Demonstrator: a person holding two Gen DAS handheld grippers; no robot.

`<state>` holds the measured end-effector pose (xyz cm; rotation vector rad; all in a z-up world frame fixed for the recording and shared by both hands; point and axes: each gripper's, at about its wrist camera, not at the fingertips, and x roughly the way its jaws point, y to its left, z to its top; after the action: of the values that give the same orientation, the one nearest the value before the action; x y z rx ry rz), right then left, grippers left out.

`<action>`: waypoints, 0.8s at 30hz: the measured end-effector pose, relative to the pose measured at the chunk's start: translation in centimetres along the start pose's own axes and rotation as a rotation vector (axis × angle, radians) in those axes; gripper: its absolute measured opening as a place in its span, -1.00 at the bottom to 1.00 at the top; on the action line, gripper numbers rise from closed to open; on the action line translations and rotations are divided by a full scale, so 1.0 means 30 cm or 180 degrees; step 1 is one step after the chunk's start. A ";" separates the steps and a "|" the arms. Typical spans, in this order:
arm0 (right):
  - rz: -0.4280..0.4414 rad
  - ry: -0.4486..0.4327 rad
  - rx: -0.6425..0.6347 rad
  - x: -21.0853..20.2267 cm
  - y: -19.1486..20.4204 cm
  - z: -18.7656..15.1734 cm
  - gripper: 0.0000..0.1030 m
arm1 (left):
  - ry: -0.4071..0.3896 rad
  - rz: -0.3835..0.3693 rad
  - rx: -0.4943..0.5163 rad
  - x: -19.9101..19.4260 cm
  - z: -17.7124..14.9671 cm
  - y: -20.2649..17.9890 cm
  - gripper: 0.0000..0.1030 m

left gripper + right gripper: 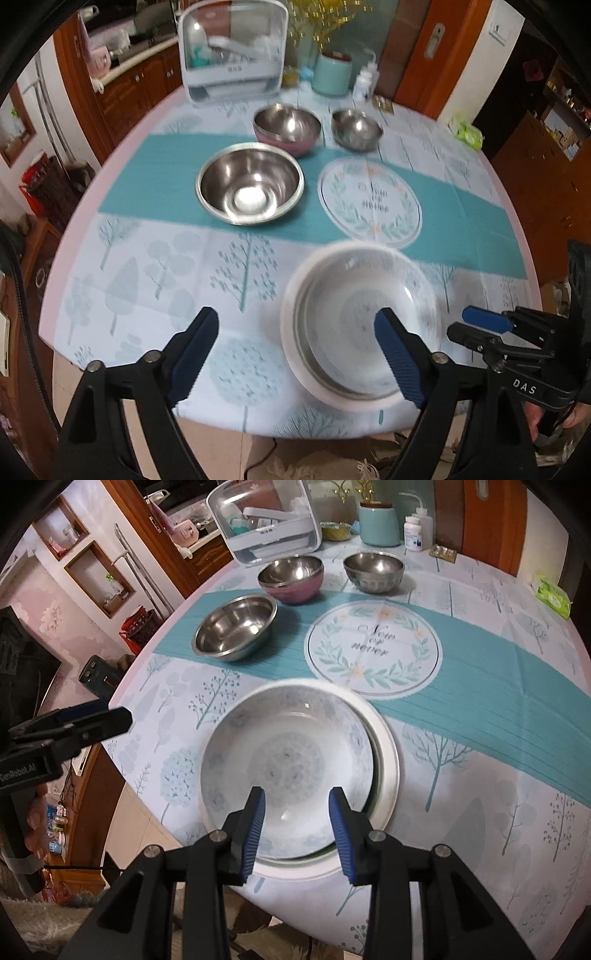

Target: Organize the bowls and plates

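A white bowl [343, 295] [280, 746] with a faint blue pattern sits off-centre in a wider white plate [290, 332] [388, 768] near the table's front edge. My left gripper [297, 314] hangs above the table, jaws wide open and empty; its right finger [397, 354] overlaps the bowl in view. My right gripper [295, 794] hovers over the bowl's near side, partly open with nothing pinched. Farther back stand a large steel bowl [251, 184] [236, 627], a pink-sided steel bowl [286, 127] [291, 578] and a small steel bowl [356, 129] [373, 570].
A round placemat [369, 201] [373, 646] with a leaf wreath lies on the teal runner. At the back are a clear-lidded dish rack [232, 55] [266, 520], a teal canister [332, 74] [378, 524] and small bottles. A green tissue pack [467, 134] [550, 594] lies far right.
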<state>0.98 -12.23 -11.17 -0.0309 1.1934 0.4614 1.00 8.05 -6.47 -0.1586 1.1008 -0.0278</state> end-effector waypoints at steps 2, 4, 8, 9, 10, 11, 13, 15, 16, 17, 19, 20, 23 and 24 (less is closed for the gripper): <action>-0.0026 -0.0058 0.0001 -0.016 0.011 0.020 -0.29 | -0.0081 0.0004 -0.0011 -0.008 0.031 0.018 0.73; -0.0067 -0.0102 0.0009 -0.027 0.019 0.041 -0.19 | -0.0119 0.0004 -0.0004 -0.005 0.074 0.046 0.74; -0.0155 -0.0231 0.0115 -0.045 0.040 0.117 -0.04 | -0.0173 -0.0057 -0.0016 0.008 0.150 0.115 0.74; -0.0177 -0.0250 0.0153 -0.043 0.047 0.140 -0.04 | -0.0167 -0.0063 -0.0013 0.014 0.174 0.139 0.74; -0.0207 -0.0267 0.0218 -0.040 0.056 0.170 -0.04 | -0.0148 -0.0069 -0.0004 0.023 0.198 0.162 0.74; -0.0204 -0.0284 0.0272 -0.038 0.060 0.190 -0.04 | -0.0135 -0.0076 0.0005 0.028 0.215 0.177 0.74; -0.0161 -0.0323 0.0413 -0.030 0.068 0.238 -0.04 | -0.0136 -0.0094 0.0042 0.044 0.263 0.224 0.74; -0.0162 -0.0340 0.0534 -0.012 0.084 0.292 -0.04 | -0.0168 -0.0093 0.0099 0.063 0.317 0.273 0.74; -0.0203 -0.0343 0.0587 -0.001 0.092 0.319 -0.04 | -0.0178 -0.0094 0.0134 0.075 0.346 0.296 0.74; -0.0262 -0.0357 0.0648 0.016 0.103 0.358 -0.04 | -0.0179 -0.0093 0.0160 0.089 0.367 0.311 0.74; -0.0329 -0.0400 0.0717 0.041 0.121 0.408 -0.04 | -0.0164 -0.0128 0.0229 0.133 0.426 0.349 0.74; -0.0365 -0.0412 0.0744 0.059 0.129 0.435 -0.04 | -0.0135 -0.0151 0.0255 0.156 0.448 0.361 0.74; -0.0435 -0.0377 0.0827 0.130 0.146 0.510 -0.04 | -0.0005 -0.0229 0.0309 0.244 0.513 0.394 0.74; -0.0428 -0.0357 0.0851 0.158 0.151 0.532 -0.04 | 0.0035 -0.0253 0.0321 0.275 0.530 0.404 0.74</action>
<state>14.87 -2.37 -8.40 0.1422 1.1262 0.1807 18.22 21.01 -8.46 -0.1117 1.1013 -0.1554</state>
